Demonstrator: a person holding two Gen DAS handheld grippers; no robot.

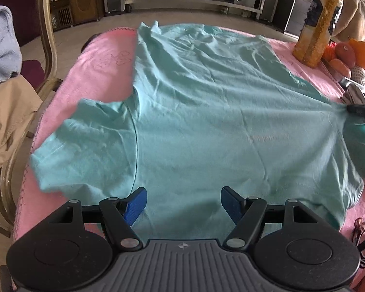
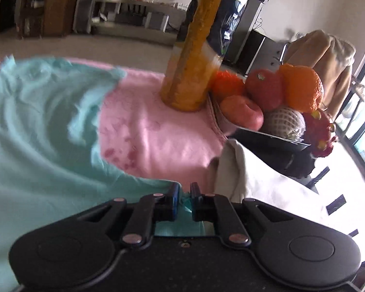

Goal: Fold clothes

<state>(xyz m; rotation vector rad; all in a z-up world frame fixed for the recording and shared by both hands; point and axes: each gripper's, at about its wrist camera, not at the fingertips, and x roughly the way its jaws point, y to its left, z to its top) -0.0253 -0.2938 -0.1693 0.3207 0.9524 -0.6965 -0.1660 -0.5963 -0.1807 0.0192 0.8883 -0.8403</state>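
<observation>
Teal cotton T-shirt [image 1: 206, 112] spread flat, wrinkled, over most of pink blanket-covered table [image 1: 104, 63]; hem toward far edge, one short sleeve [image 1: 85, 136] lying out toward left edge, opposite sleeve area bunched and drawn taut toward right edge. Pink blanket showing along left, far and right edges around shirt.

Tall orange juice bottle with dark label [image 1: 318, 22] upright near far right corner, just beside dark fruit bowl [image 2: 267, 136] piled with oranges, red apples, a foam-netted fruit and a dragon fruit. White folded cloth [image 2: 255, 175] at right edge, near side of bowl. Beige garment [image 1: 9, 112] draped on gold-framed chair [image 1: 46, 36] off left edge, pale blue knit above it.

Left gripper [image 1: 183, 203] over near edge of shirt, blue-padded fingers [image 1: 136, 204] spread wide, nothing between them, pads clear of fabric as far as visible. Right gripper [image 2: 185, 194] at right edge, jaws pinched nearly together on a fold of teal shirt fabric, cloth visibly squeezed between pads; seen from left wrist view as dark tip [image 1: 362, 110] with shirt creases radiating from it. Right wrist view motion-blurred.
</observation>
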